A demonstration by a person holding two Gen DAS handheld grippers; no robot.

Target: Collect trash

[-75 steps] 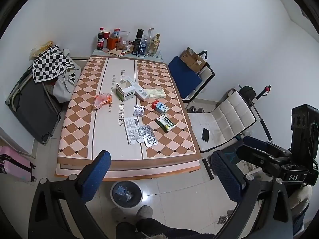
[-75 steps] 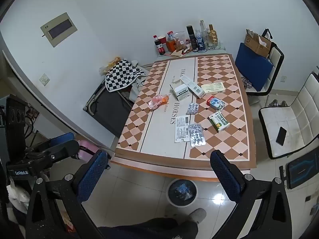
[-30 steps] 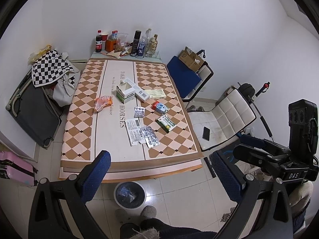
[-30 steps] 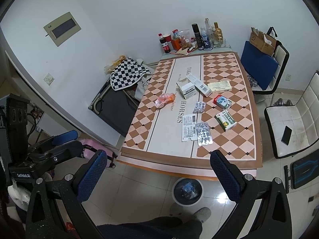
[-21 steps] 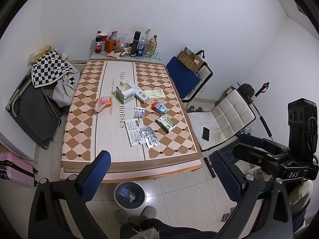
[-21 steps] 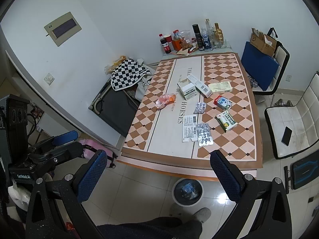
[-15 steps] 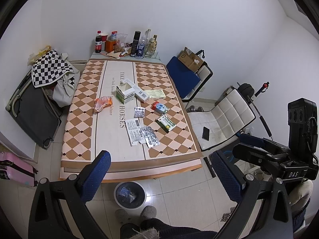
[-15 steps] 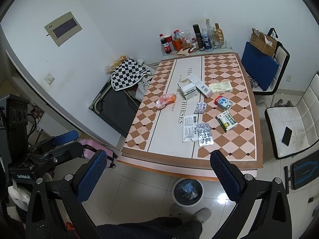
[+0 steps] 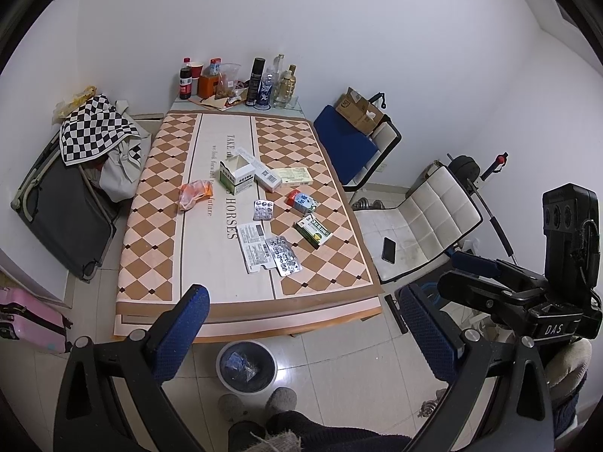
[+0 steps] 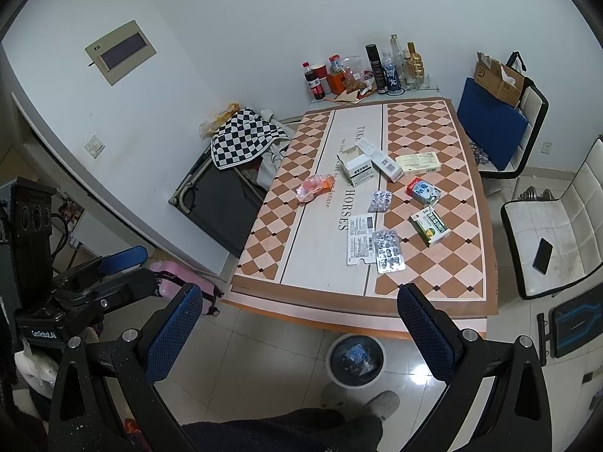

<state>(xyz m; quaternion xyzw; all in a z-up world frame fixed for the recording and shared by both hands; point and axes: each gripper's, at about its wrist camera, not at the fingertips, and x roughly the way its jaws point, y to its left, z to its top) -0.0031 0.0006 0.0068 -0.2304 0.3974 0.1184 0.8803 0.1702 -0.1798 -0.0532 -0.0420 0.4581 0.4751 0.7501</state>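
Trash lies on the checkered table (image 9: 158, 233): a crumpled orange wrapper (image 9: 194, 193), an open white-green box (image 9: 237, 177), a long white box (image 9: 260, 171), a yellow box (image 9: 296, 176), a red-blue box (image 9: 302, 200), a green box (image 9: 313, 231), blister packs (image 9: 264, 210) (image 9: 287, 255) and a leaflet (image 9: 255, 240). A bin (image 9: 247, 365) with a dark liner stands on the floor by the table's near edge. My left gripper (image 9: 301, 327) and right gripper (image 10: 299, 324) hang high above the floor, both open and empty. The same table (image 10: 444, 286) and bin (image 10: 356, 356) show in the right wrist view.
Bottles and cups (image 9: 241, 83) crowd a small stand at the far end. A blue-cushioned chair (image 9: 348, 143) with a cardboard box and a white chair (image 9: 426, 218) with a phone stand right of the table. A dark folded bed (image 9: 56, 211) with checkered cloth lies left. A person's slippered feet (image 9: 260, 406) are near the bin.
Both grippers have risen and drawn back slightly, so the table looks smaller and farther. Nothing on the table has moved and both grippers stay open.
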